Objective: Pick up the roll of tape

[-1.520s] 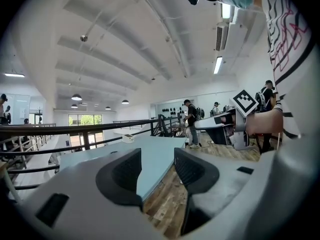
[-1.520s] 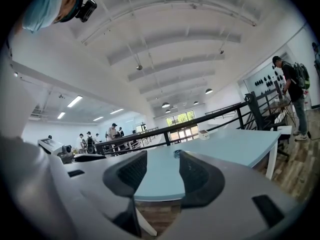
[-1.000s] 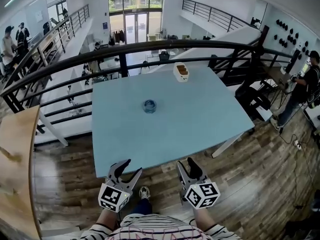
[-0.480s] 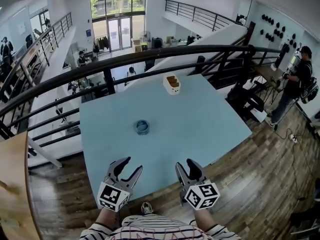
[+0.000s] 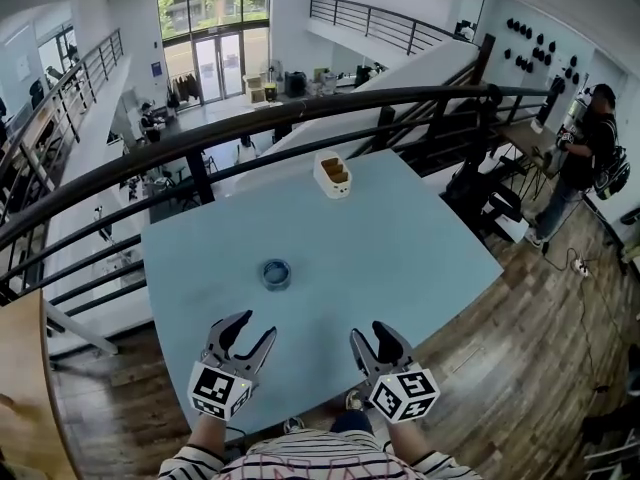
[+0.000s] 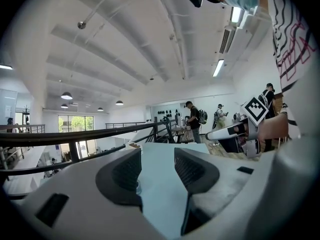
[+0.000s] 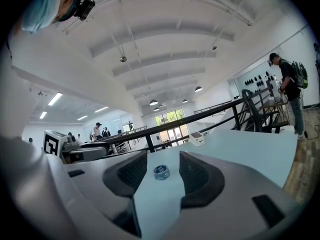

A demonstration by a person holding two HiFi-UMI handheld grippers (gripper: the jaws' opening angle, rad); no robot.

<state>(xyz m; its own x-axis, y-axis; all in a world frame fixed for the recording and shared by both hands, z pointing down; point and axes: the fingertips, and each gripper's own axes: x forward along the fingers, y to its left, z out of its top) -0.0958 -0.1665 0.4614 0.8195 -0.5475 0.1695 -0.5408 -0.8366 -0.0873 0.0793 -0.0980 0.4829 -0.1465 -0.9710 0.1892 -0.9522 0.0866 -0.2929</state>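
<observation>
Head view: tape [image 5: 276, 273] lies flat on the desk [image 5: 420, 258], left of centre, well apart from both grippers. Left gripper [image 5: 252, 328] and right gripper [image 5: 371, 332] hover over the near edge, jaws released, empty. White box [image 5: 333, 175] near far edge.

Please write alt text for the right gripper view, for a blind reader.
A small blue roll of tape lies on a light blue table, seen between the open jaws of the right tool, which holds nothing. A small white box stands farther back.
</observation>
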